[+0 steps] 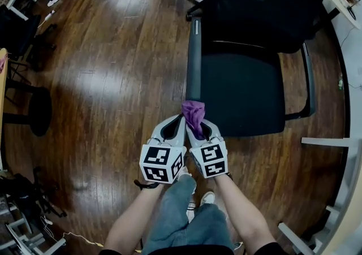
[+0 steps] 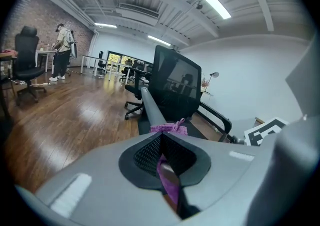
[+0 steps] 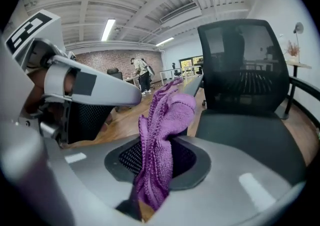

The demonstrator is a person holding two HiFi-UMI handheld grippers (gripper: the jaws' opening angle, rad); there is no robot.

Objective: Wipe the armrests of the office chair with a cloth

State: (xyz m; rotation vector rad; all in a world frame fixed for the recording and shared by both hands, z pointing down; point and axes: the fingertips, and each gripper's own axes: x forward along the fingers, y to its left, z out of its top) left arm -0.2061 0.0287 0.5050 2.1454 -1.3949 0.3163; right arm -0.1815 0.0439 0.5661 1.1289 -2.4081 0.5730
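Note:
The black office chair point(image 1: 243, 87) stands in front of me, with a grey left armrest point(image 1: 194, 61) and a thin right armrest point(image 1: 309, 81). A purple cloth point(image 1: 193, 112) sits bunched at the near end of the left armrest. My right gripper point(image 1: 196, 128) is shut on the cloth point(image 3: 160, 135), which stands up out of its jaws. My left gripper point(image 1: 180, 118) is pressed close beside it on the left, jaws shut, with a purple strip of the cloth point(image 2: 168, 180) caught in the slit. More of the cloth point(image 2: 170, 129) lies just past the left gripper's tips point(image 2: 161, 137) on the armrest point(image 2: 152, 109).
A white desk point(image 1: 339, 152) runs along the right. A dark round stool point(image 1: 39, 111) and more chairs point(image 1: 20, 33) stand at the left. Wooden floor point(image 1: 113, 78) lies left of the chair. A person point(image 2: 62, 52) stands far off. My feet point(image 1: 198, 200) are below the grippers.

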